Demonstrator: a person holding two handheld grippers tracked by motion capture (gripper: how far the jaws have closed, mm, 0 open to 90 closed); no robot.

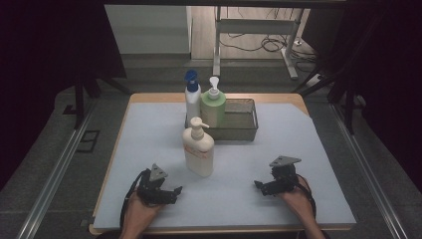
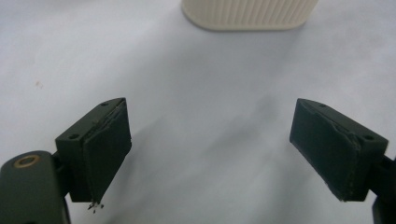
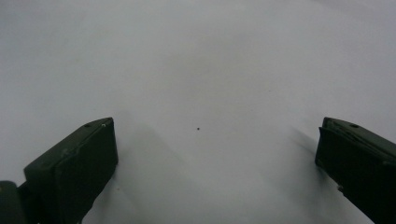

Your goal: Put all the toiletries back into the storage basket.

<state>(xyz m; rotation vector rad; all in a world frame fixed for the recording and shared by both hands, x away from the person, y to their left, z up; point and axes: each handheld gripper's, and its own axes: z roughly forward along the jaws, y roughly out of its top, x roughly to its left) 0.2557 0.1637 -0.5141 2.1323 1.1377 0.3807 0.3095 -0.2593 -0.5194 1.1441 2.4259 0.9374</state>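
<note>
Left hand-held gripper resting low on desk, jaws standing wide apart, nothing between them. Right hand-held gripper also lying open and empty, near desk front edge. Cream pump bottle standing upright just beyond left hand-held gripper, apart from it. Behind it, mesh basket holding green pump bottle; blue-capped bottle standing at basket's left end.

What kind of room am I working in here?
Probably a lab or test bench, not a home: a table under a plain pale sheet, dark curtains at the sides, loose cables on the floor behind.
</note>
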